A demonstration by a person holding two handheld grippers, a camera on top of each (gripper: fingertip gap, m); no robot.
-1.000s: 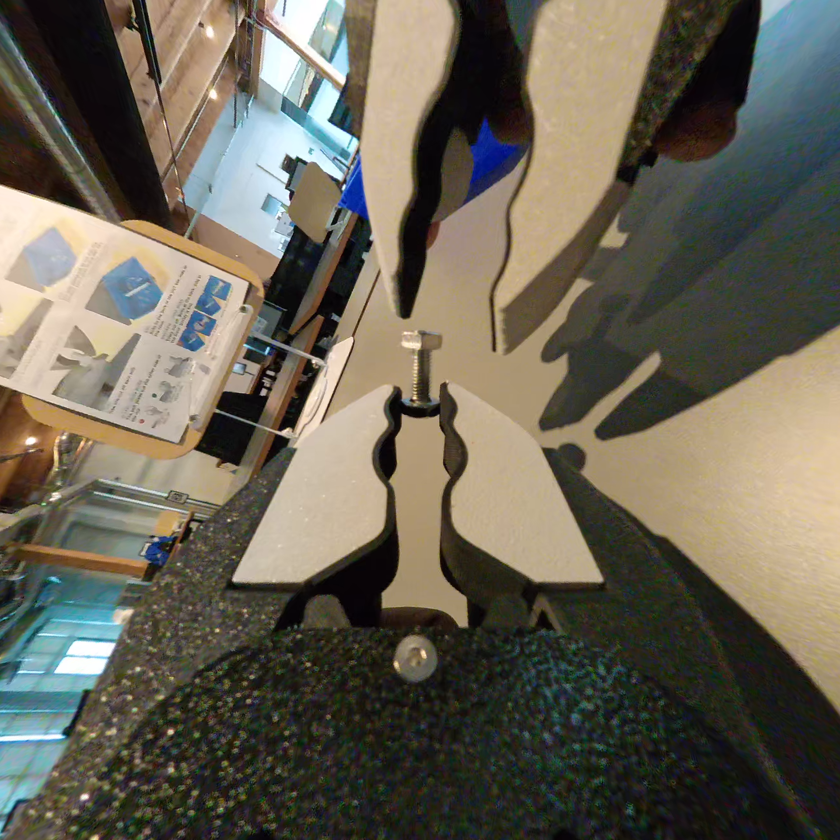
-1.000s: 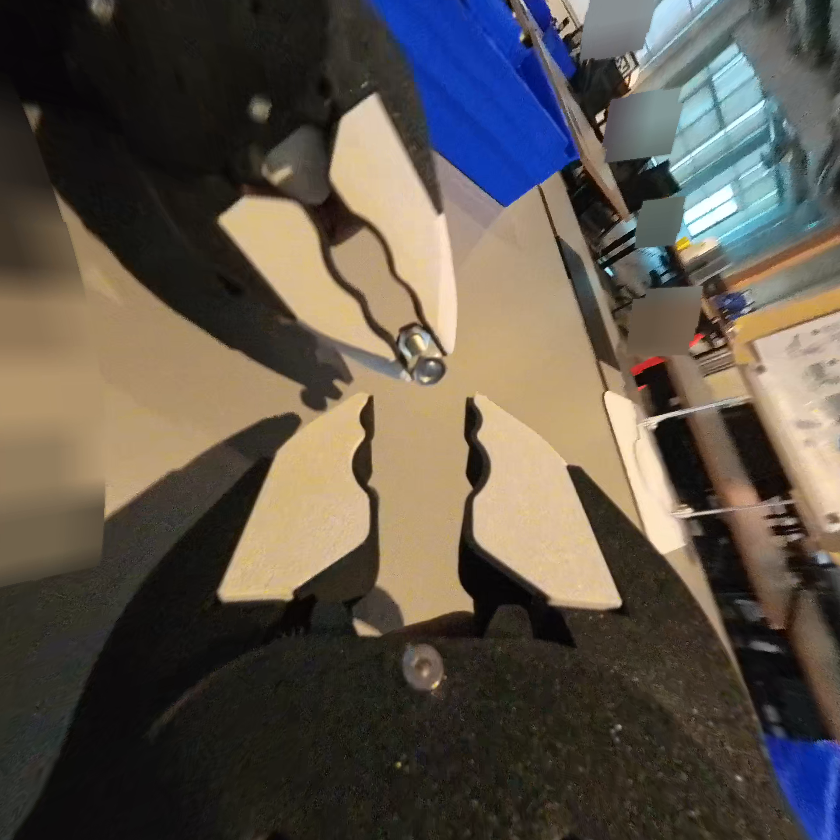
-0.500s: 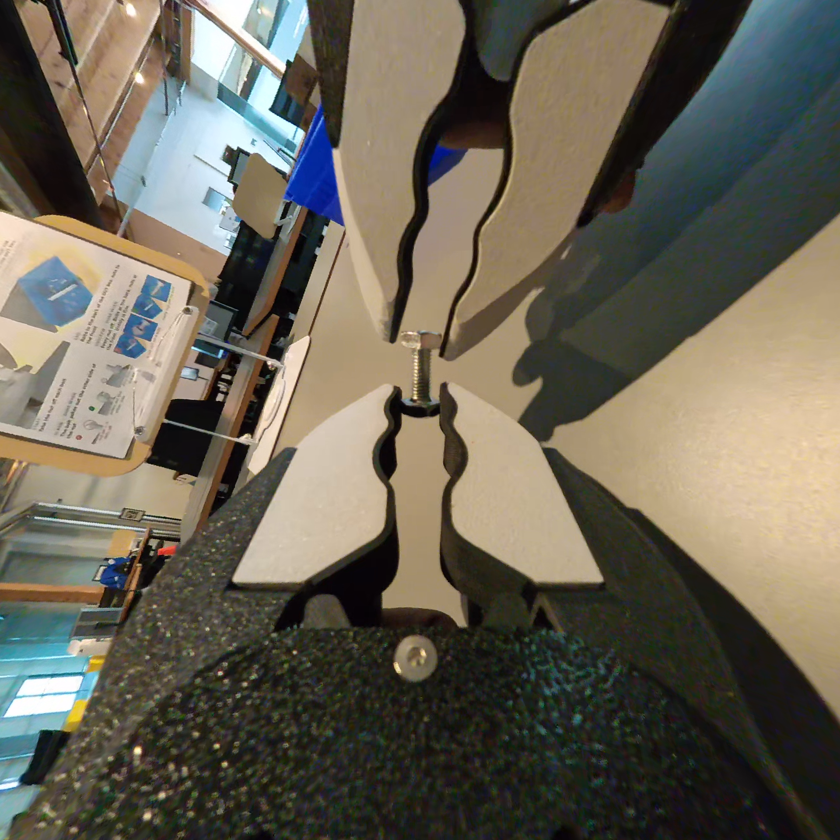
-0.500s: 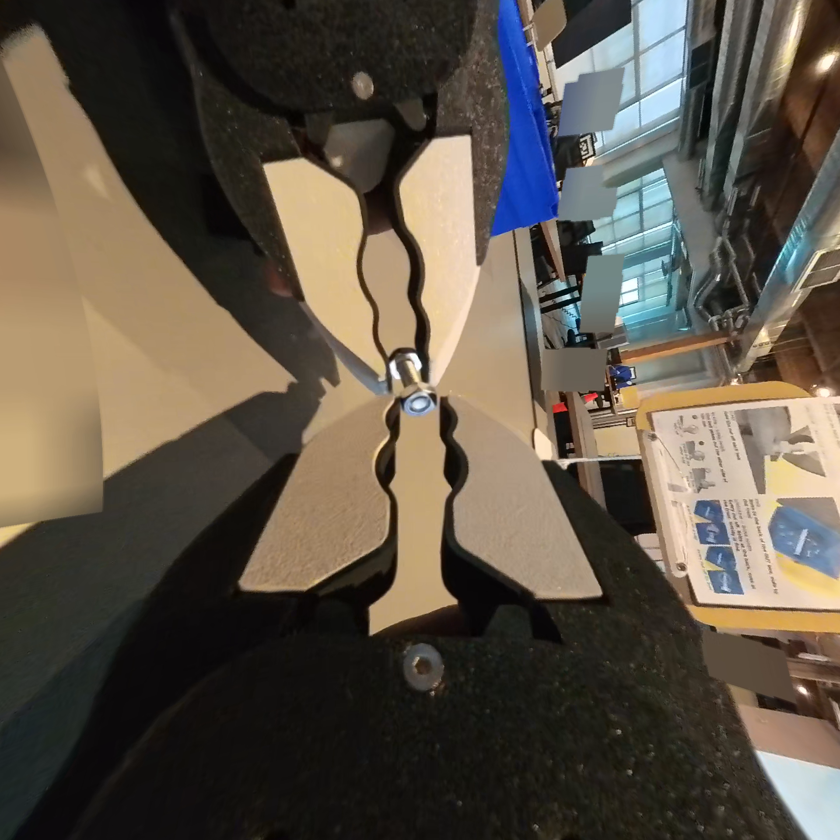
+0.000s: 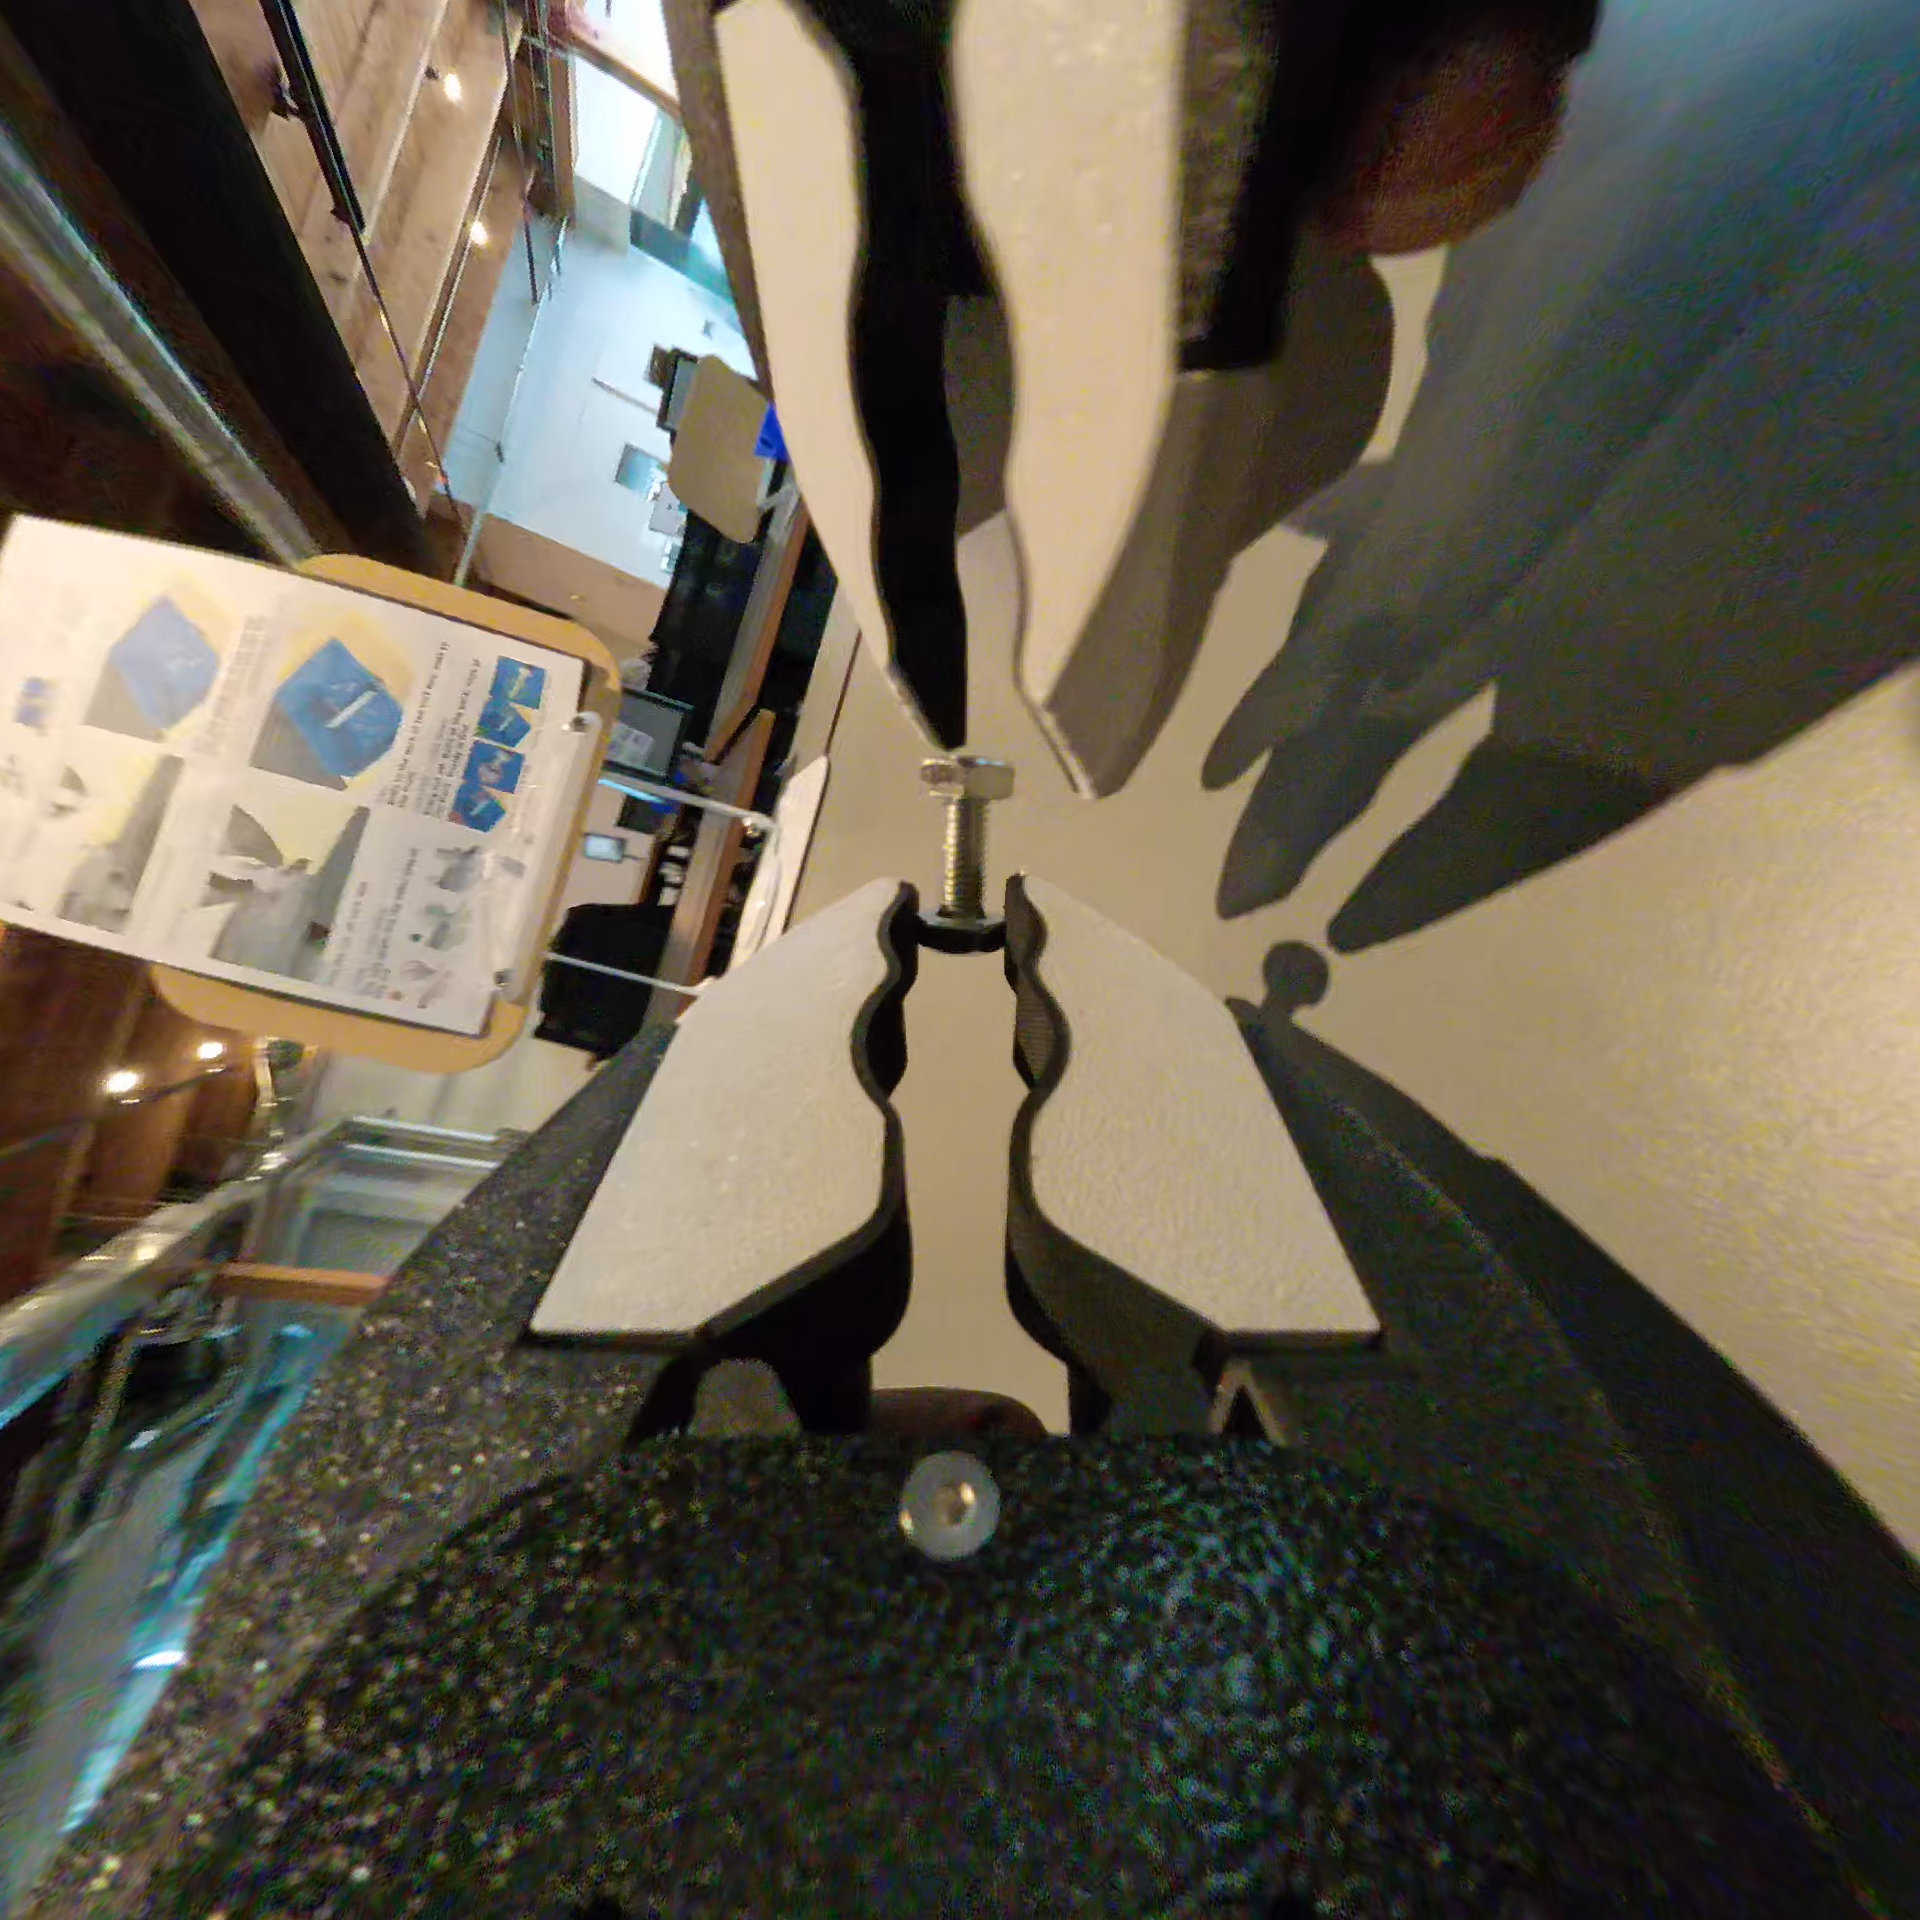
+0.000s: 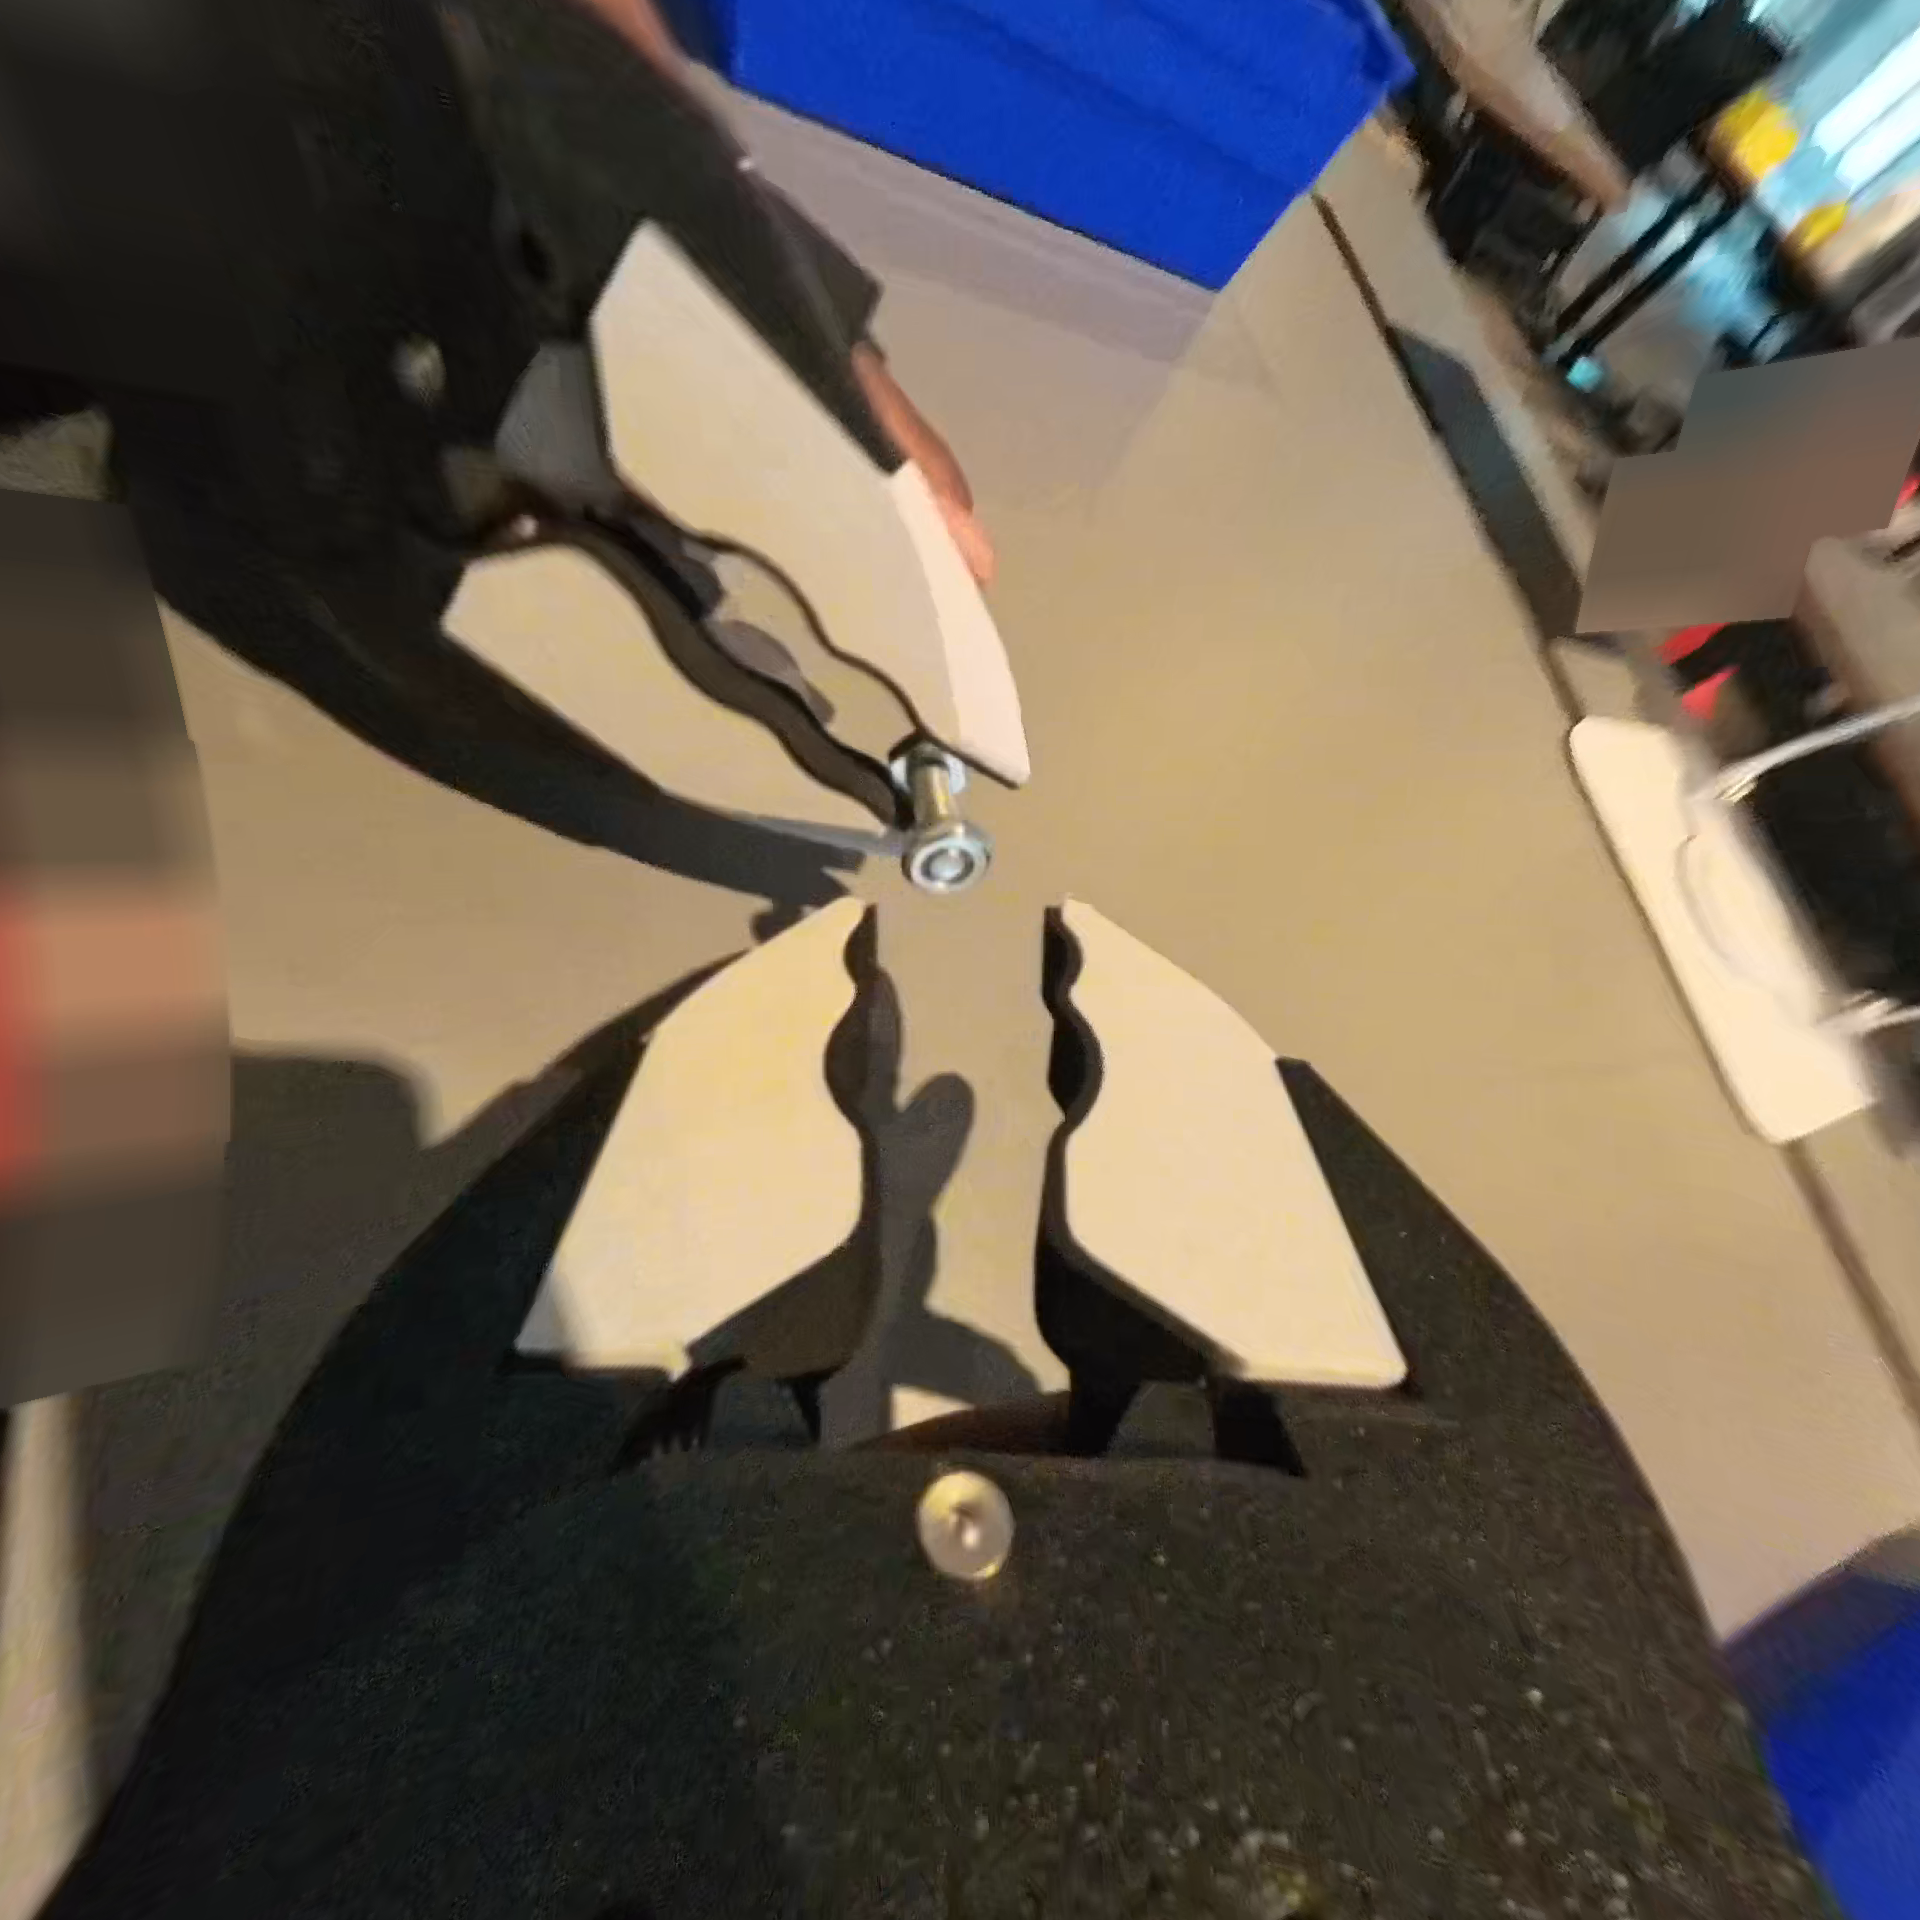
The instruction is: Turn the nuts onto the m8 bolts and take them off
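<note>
My left gripper (image 5: 961,914) is shut on a nut (image 5: 961,932) at its fingertips. A silver M8 bolt (image 5: 966,831) stands out of the nut, its hex head pointing away from me. My right gripper (image 5: 1008,753) comes in from above, open, its tips just off the bolt head and not touching it. In the right wrist view my right gripper (image 6: 958,914) is open and empty. The bolt (image 6: 943,857) points head-on at it just beyond the tips. The left gripper (image 6: 940,764) holds the nut (image 6: 920,774) at upper left.
Both grippers hover over a beige table (image 5: 1558,1143). An instruction sheet on a board (image 5: 281,790) stands at the table's far edge. A blue bin (image 6: 1039,114) and a white tray (image 6: 1714,935) sit on the table. A hand (image 6: 935,488) holds the left gripper. My left and right fingertips are right by each other.
Half a second ago my right gripper was closed around the bolt head. It has now opened and drawn back slightly. The left gripper has kept its hold on the nut.
</note>
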